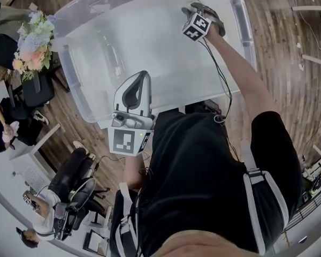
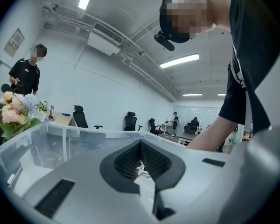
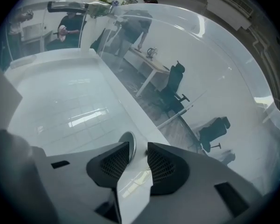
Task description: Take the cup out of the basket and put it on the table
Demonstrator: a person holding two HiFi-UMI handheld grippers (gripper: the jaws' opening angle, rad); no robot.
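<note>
We are at the grasp. Our right gripper (image 3: 139, 146), down in the basket (image 3: 60, 92), holds its jaws wide with the white cup (image 3: 132, 190) between them, not clearly pinched. Next we should close and lift. Our left gripper (image 2: 140, 143) is closed and empty.

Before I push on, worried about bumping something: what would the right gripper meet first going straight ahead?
Probably the small round rimmed object at the tips of the open right gripper, possibly the cup; I can't be sure. Past it, the clear bin wall.
</note>
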